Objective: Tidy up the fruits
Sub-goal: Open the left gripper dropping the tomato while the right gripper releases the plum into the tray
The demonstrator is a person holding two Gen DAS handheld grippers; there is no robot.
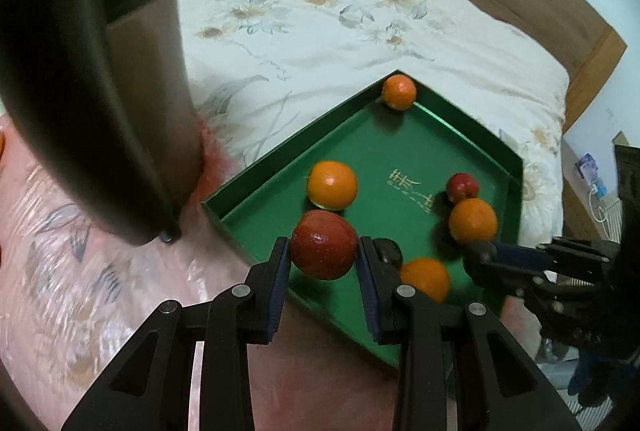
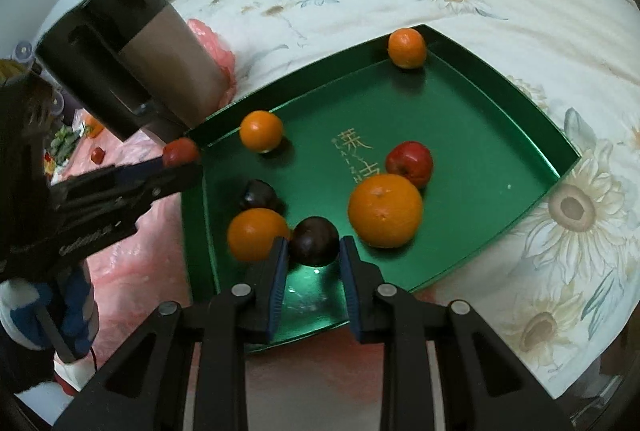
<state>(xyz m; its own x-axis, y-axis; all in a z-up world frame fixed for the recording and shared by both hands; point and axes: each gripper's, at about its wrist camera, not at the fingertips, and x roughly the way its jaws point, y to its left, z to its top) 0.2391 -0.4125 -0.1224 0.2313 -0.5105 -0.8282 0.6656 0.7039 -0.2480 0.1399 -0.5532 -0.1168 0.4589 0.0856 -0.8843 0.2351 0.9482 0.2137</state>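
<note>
Red apple in left hand-held gripper, green tray, floral quilt

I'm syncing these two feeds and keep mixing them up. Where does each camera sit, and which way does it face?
Left wrist: on the left gripper, looking down its fingers, shut on a red apple above the green tray; right gripper enters at right.
Right wrist: on the right gripper, fingers around a dark plum; left gripper at left.
Shared: tray, corner orange, floral quilt.
</note>
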